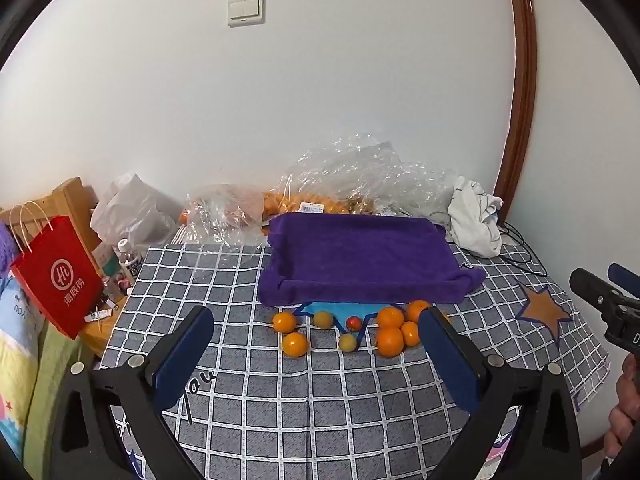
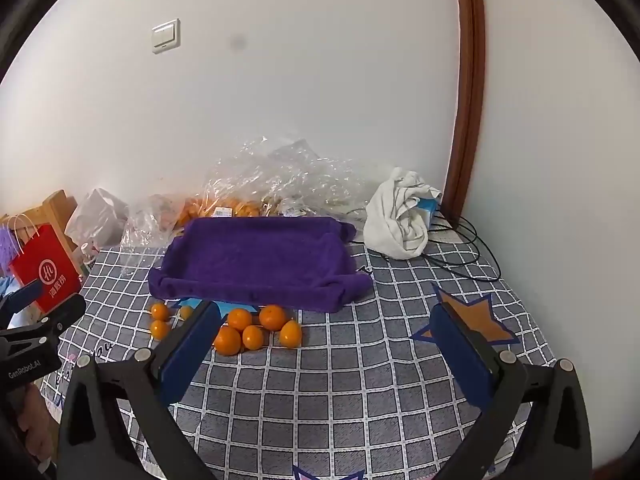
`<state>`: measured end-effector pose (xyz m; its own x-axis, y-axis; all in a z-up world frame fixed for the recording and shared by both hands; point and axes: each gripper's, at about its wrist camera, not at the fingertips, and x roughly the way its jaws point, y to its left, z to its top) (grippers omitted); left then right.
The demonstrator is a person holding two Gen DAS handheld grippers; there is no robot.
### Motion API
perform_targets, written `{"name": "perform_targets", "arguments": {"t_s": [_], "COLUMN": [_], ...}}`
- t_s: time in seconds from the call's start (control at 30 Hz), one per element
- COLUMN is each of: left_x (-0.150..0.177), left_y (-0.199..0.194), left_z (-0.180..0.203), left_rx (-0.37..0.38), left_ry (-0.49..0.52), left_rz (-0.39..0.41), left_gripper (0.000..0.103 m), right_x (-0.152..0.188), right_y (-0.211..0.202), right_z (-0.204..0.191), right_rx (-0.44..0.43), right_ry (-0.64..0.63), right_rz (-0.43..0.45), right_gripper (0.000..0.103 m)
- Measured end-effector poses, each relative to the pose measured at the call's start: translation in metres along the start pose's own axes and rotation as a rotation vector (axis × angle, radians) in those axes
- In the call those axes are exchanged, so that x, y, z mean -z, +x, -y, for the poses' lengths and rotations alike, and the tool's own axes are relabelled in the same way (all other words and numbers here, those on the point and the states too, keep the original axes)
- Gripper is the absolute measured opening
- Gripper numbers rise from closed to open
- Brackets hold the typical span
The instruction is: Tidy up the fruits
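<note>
Not yet started: both hand-held grippers, left [image 1: 316,344] and right [image 2: 326,340], wide, empty. Next: grasp an orange [image 1: 295,344] before the purple towel [image 1: 360,260].

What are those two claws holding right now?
Nothing. Both the left gripper and the right gripper stand open and empty above the cloth, short of the fruits.

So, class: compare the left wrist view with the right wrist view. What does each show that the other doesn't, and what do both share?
Only the left wrist view: the small red fruit, a water bottle, and the right gripper at its edge.

Only the right wrist view: the blue box under the white cloth, and the left gripper from the side.

Both: the purple towel tray, loose oranges, red bag, checked cloth, open empty jaws.
</note>
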<state>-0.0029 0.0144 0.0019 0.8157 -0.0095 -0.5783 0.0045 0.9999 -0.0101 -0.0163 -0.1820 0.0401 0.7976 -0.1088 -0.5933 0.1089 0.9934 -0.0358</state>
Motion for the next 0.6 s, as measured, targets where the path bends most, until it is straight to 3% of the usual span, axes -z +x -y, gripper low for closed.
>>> {"name": "perform_targets", "arguments": {"t_s": [0.6], "left_x": [0.0016], "left_y": [-0.0001], "left_z": [-0.0049], "left_rx": [0.0], "left_ry": [-0.005], "left_rz": [-0.007], "left_gripper": [0.103], "right_x": [0.0001], "right_y": [-0.0005], "right_z": [-0.0037], "right_rx": [-0.008], "right_ry": [-0.004], "right_rz": [0.002], "right_gripper": [0.103]}}
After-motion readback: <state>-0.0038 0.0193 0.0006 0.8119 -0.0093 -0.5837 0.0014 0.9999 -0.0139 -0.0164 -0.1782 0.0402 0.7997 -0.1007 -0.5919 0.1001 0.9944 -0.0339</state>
